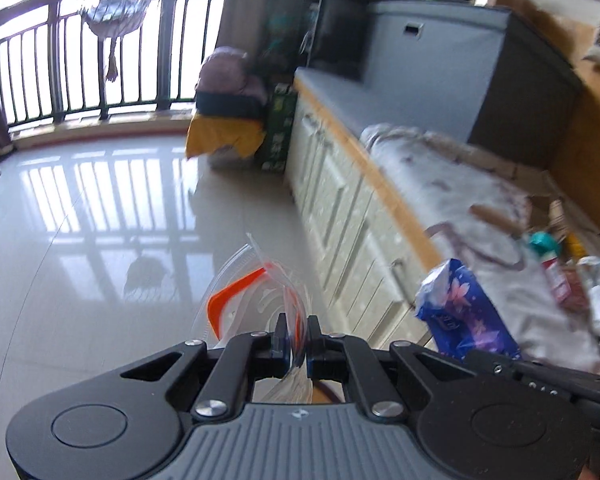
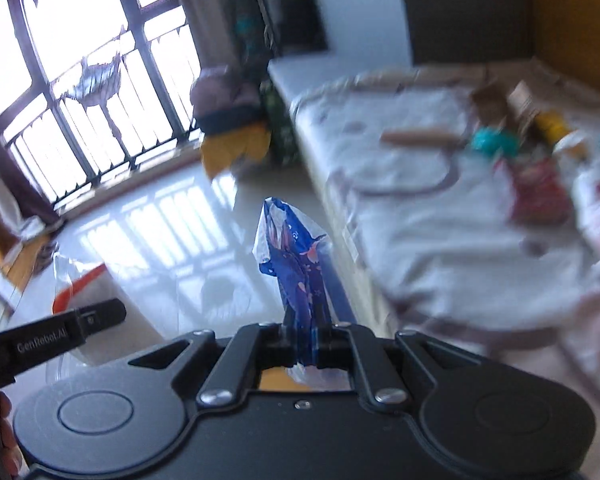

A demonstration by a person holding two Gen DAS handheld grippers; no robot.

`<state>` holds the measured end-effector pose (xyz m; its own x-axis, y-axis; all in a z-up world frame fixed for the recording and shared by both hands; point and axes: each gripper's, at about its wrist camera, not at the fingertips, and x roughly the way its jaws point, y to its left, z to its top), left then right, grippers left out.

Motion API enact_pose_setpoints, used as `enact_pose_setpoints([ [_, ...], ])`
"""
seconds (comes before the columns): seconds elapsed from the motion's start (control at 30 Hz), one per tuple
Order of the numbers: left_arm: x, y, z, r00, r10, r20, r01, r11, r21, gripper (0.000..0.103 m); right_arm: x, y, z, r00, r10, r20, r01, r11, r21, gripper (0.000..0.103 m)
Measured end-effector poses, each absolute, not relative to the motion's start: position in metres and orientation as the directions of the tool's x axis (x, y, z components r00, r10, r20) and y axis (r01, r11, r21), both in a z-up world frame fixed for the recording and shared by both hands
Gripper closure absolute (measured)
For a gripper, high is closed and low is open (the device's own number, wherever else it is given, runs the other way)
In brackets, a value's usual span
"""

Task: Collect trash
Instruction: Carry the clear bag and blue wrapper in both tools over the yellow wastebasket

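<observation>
Left wrist view: the left gripper (image 1: 296, 332) is seen pinched tight on a clear plastic zip bag with an orange-red seal strip (image 1: 252, 300), which stands up crumpled between the black fingers, above the glossy pale tiled floor (image 1: 100, 208). Just right of that bag, a crinkled blue plastic wrapper printed with pink blossoms (image 1: 460, 312) is seen, white at its torn upper end; small white lettering on it is too blurred to be read. Beyond it runs a long low cream cabinet with a wooden edge (image 1: 340, 184), covered by a white patterned cloth (image 1: 440, 176) on which blurred litter lies: a teal-capped container (image 1: 544, 242) and a red-and-white packet (image 1: 560, 280) can be made out.

From the right wrist view, the right gripper (image 2: 306, 336) is shown clamped on the same blue wrapper (image 2: 296, 264), which rises twisted from the closed fingers, left of the cabinet (image 2: 340, 248). Farther left of the cabinet, the clear zip bag (image 2: 80, 284) is seen, with the left gripper's black side in front of it, where "GenRobot.AI" is printed in grey
</observation>
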<state>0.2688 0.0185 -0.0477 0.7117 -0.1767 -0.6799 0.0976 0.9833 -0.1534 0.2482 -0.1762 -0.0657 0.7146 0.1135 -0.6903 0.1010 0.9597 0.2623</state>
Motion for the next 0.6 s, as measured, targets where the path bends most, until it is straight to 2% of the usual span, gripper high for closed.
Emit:
enact_pose_setpoints([
  [0.2,0.282,0.022,-0.077,0.653,-0.141,-0.744,0.072,0.99,-0.124,0.096,0.269,-0.164,-0.102,0.613,0.19,-0.767,0.094,0.946,0.31,0.097],
  [0.6,0.311,0.031,-0.139,0.513,-0.086,-0.854,-0.024,0.993,-0.114,0.096,0.3,-0.129,-0.158,0.443,0.29,-0.848,0.073,0.932,0.356,0.097],
])
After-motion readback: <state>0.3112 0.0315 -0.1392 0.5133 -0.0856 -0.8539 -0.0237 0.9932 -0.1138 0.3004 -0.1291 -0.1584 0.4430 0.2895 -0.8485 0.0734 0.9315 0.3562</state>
